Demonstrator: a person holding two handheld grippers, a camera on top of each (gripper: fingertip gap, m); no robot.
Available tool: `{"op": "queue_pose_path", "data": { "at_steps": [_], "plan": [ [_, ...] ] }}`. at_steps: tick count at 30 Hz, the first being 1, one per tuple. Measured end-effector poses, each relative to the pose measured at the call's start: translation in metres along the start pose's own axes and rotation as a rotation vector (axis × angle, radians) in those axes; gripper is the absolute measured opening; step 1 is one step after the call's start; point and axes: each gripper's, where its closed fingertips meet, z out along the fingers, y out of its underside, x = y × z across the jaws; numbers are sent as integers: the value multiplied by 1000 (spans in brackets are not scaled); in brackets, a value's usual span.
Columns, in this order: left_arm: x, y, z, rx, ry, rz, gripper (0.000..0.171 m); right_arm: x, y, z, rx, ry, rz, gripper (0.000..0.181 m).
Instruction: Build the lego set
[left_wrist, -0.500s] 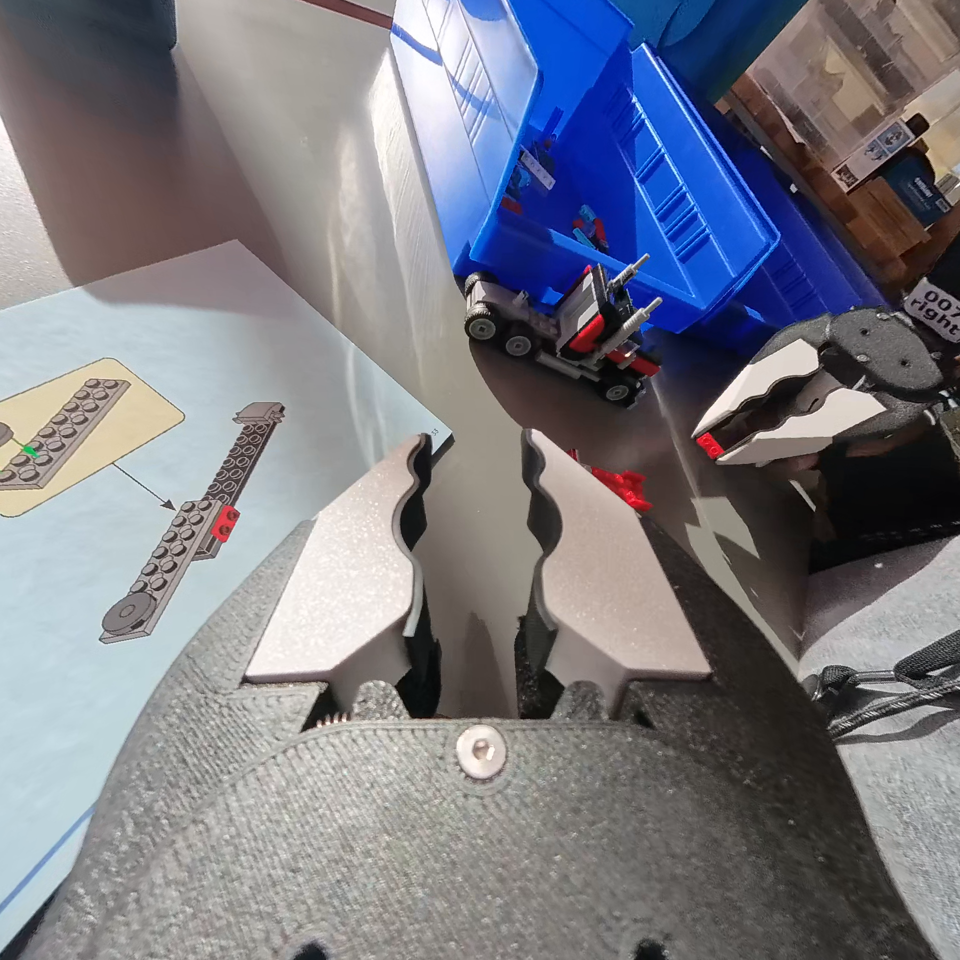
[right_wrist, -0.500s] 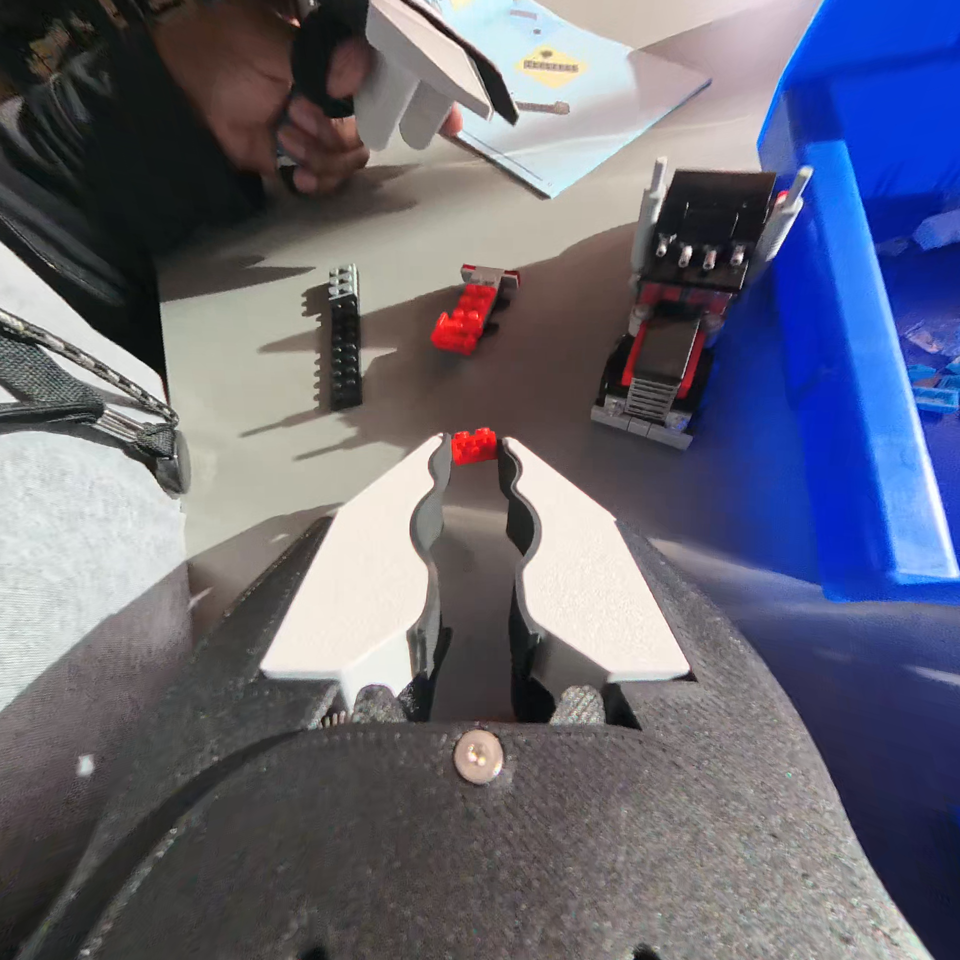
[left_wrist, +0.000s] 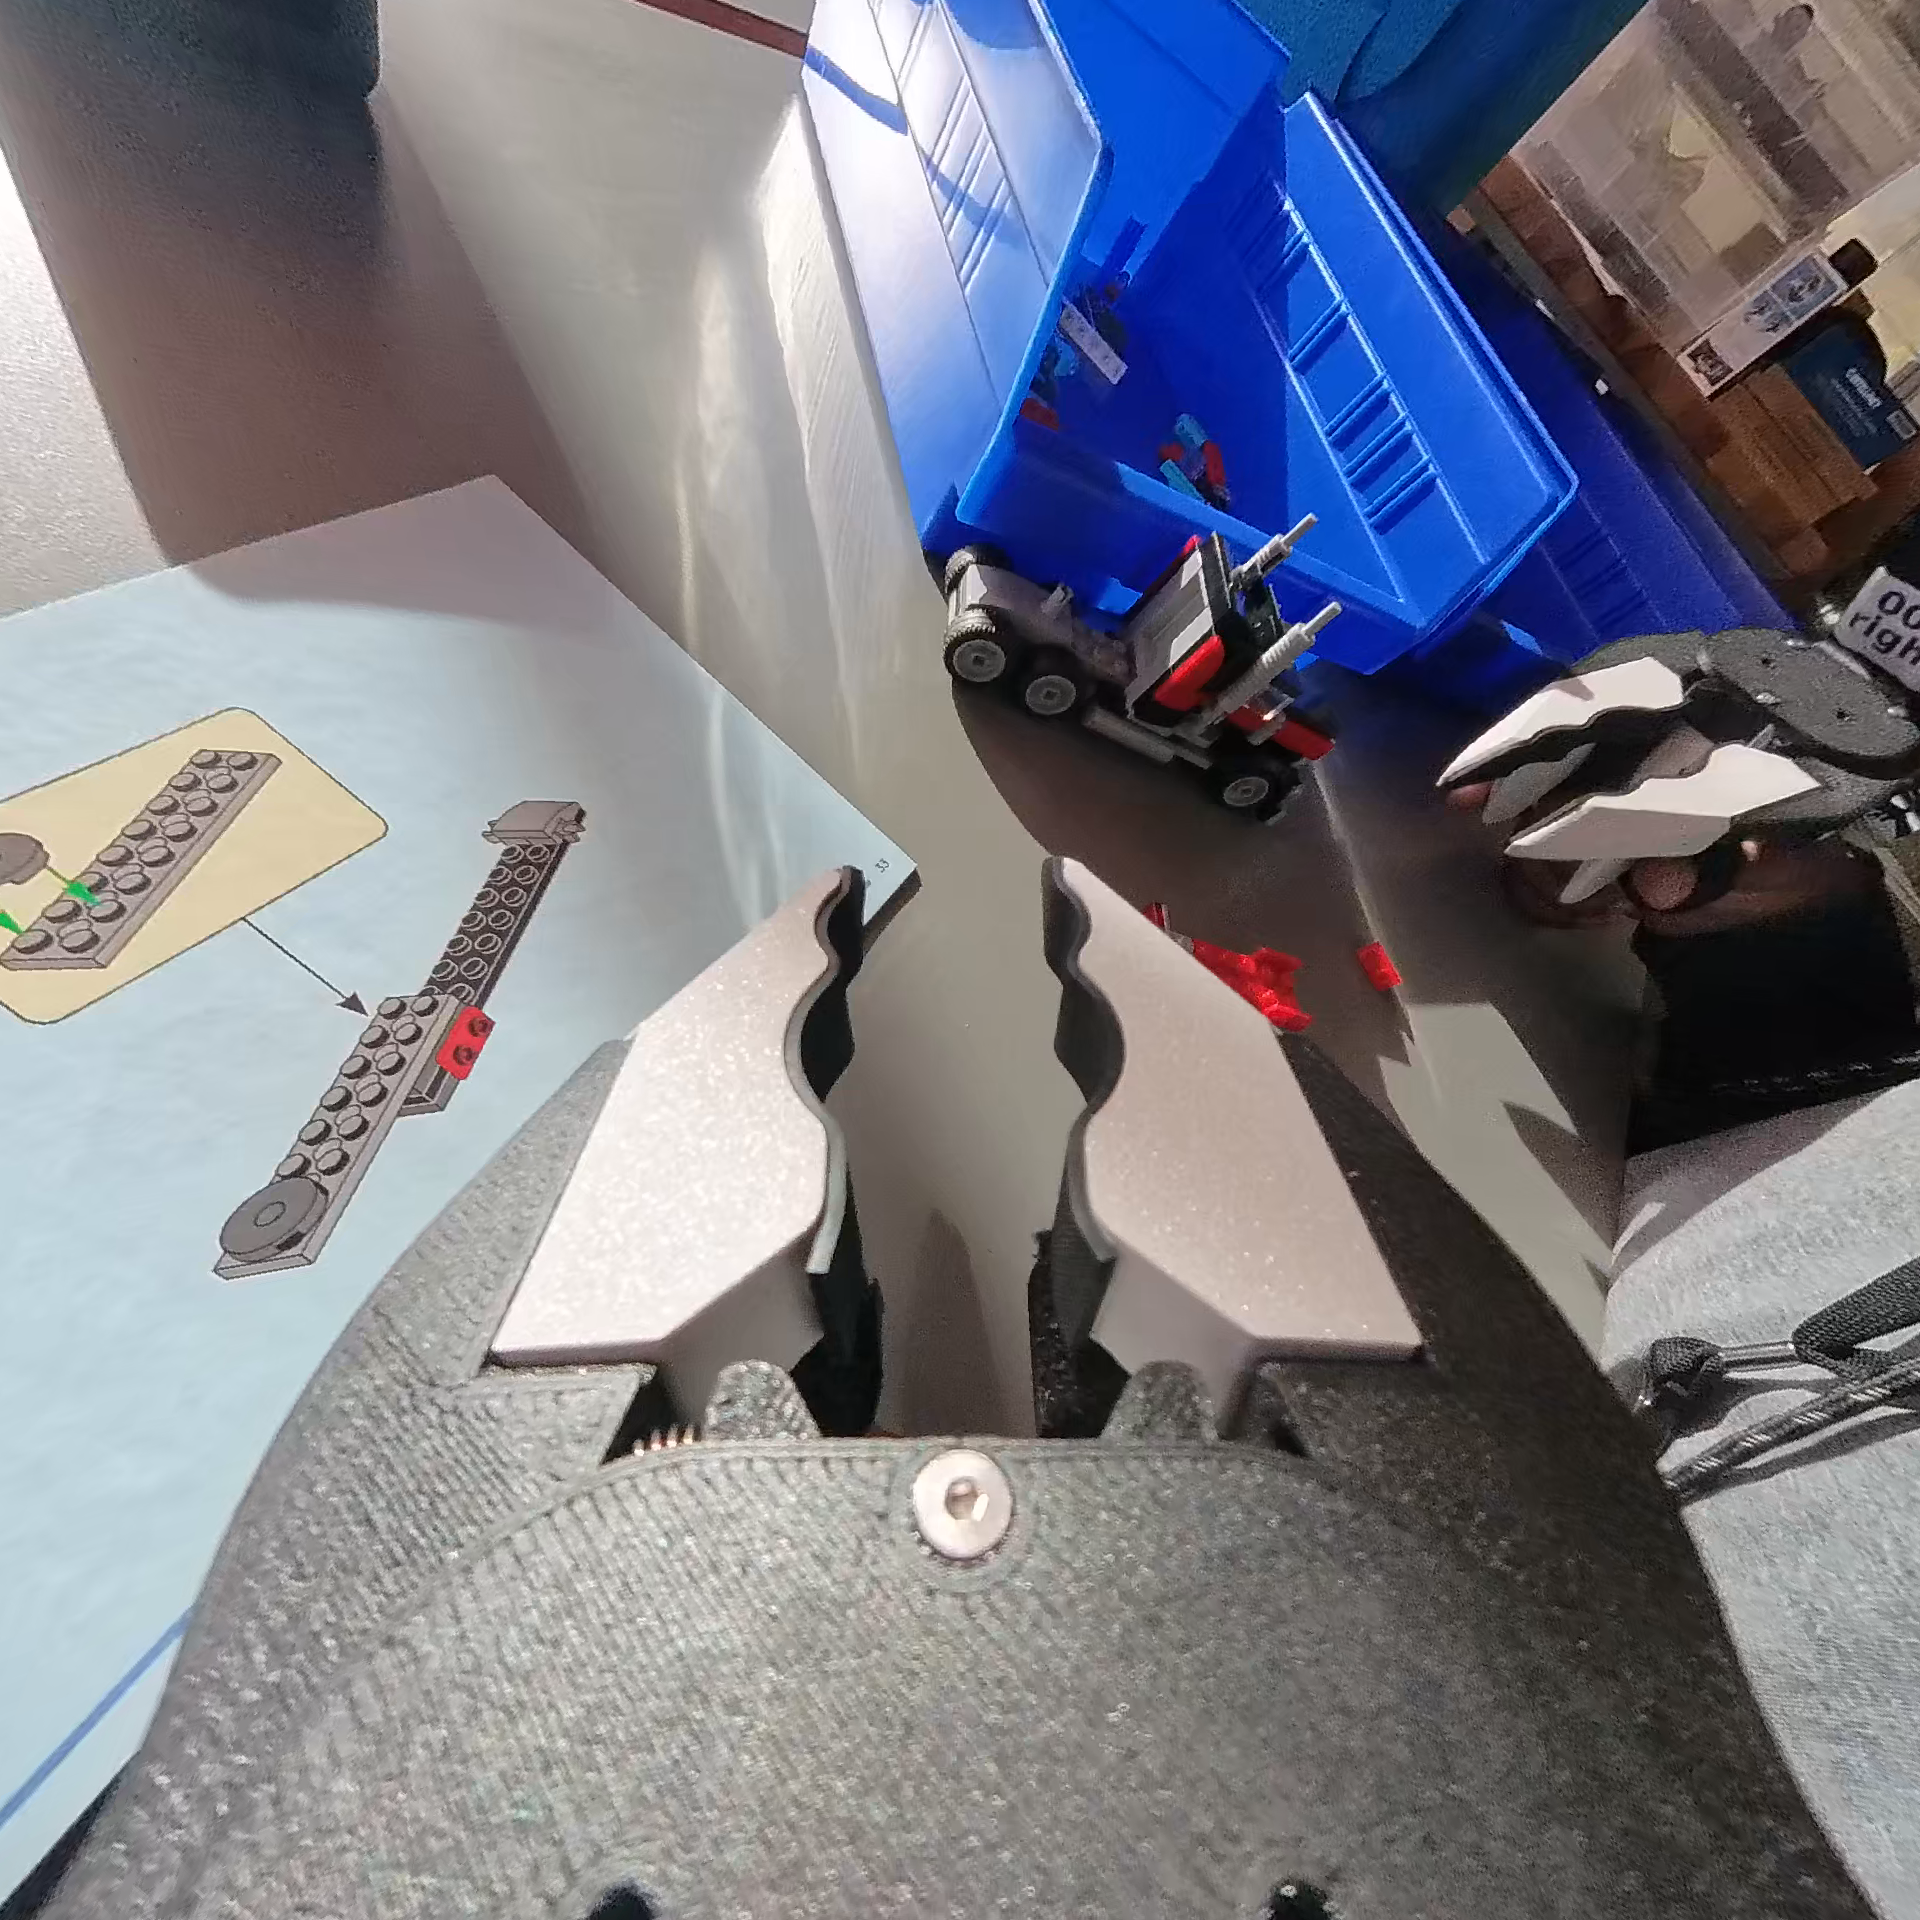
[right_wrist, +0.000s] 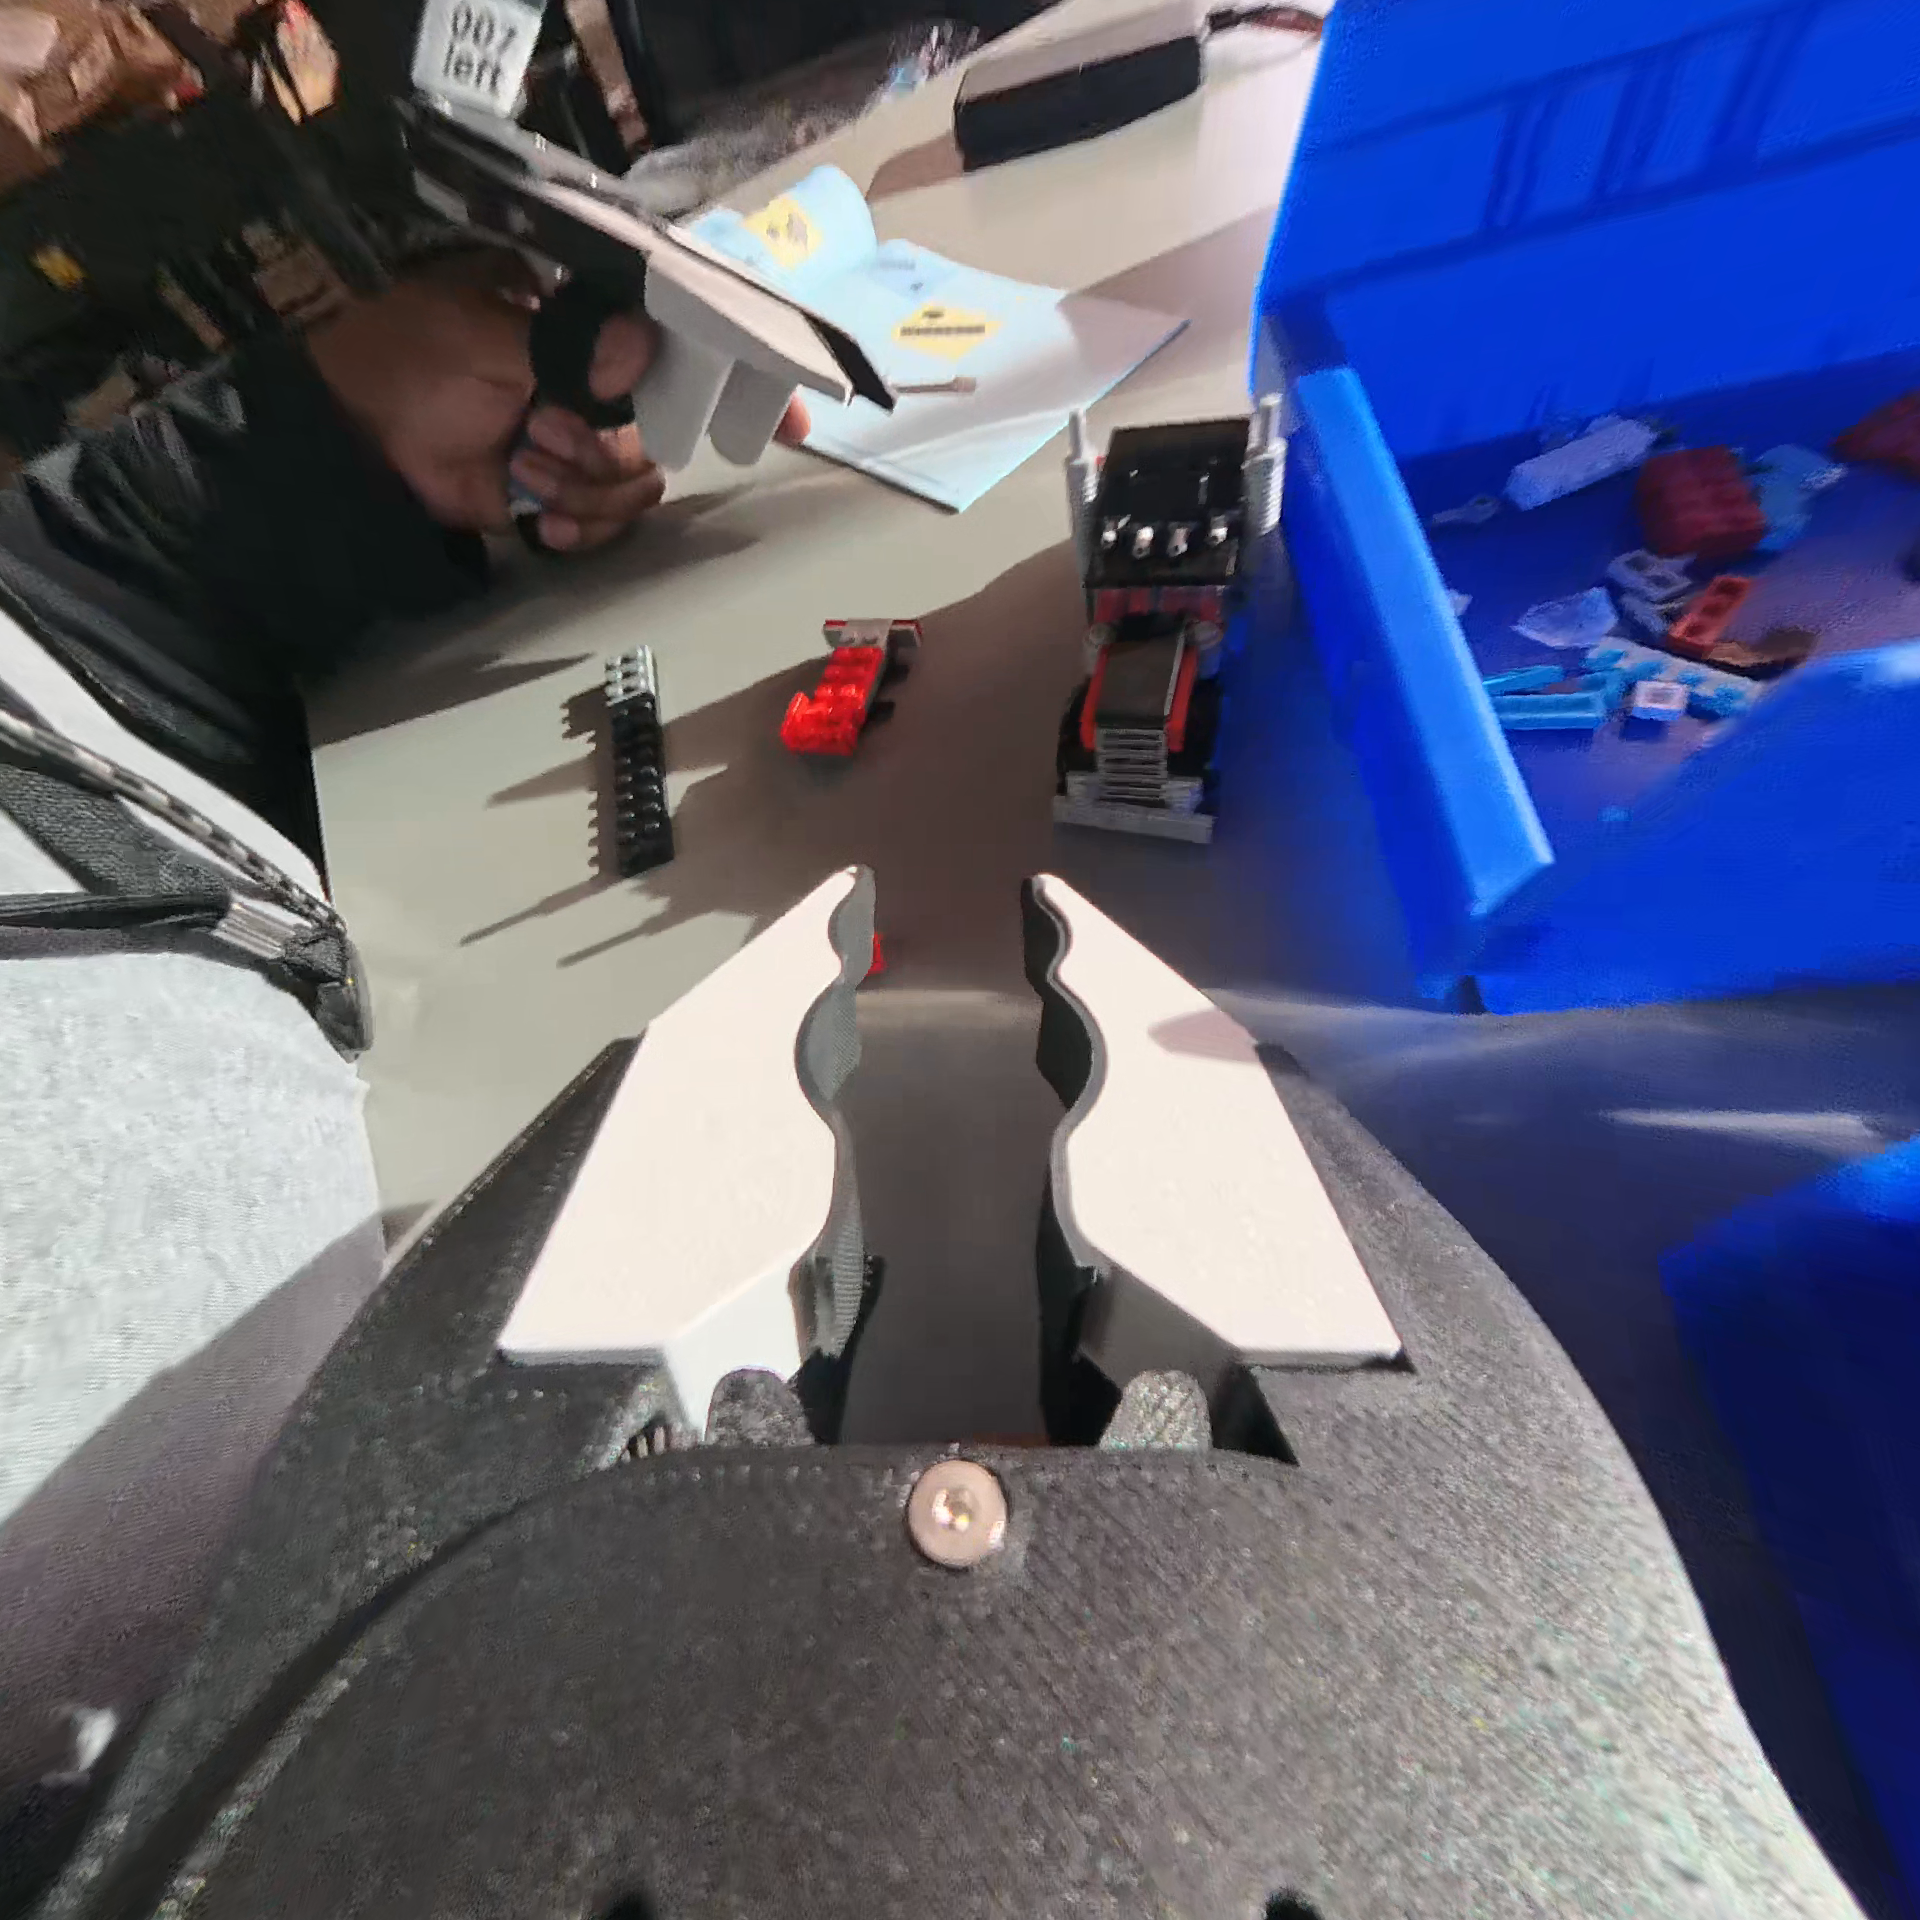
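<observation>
My right tool (right_wrist: 945, 920) is open with the small red brick (right_wrist: 878, 954) lying beside its left finger, and my left tool (left_wrist: 951, 920) open and empty; next I must pick the brick again.

Grey table (right_wrist: 436, 821): truck (right_wrist: 1148, 665), booklet (right_wrist: 935, 405), seemingly loose bricks (right_wrist: 844, 694).

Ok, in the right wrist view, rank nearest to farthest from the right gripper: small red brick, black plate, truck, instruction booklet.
1. Small red brick, beside the left finger of the right gripper.
2. Black plate, ahead left.
3. Truck, ahead right, by the blue bin.
4. Instruction booklet, farthest.
</observation>
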Motion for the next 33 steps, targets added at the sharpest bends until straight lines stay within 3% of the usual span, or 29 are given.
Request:
{"op": "queue_pose_path", "data": {
  "at_steps": [5,10,14,33],
  "plan": [
    [5,1,-2,1,16,27,35,10,3,-42,120,66,29,31],
    [4,5,3,-42,13,38,35,32,29,-90,82,178,-9,32],
    [2,9,9,-82,-24,75,36,40,38,-116,86,169,-8,31],
    [-8,18,18,-165,-123,103,34,51,33,-138,192,36,175,27]
  ]
}}
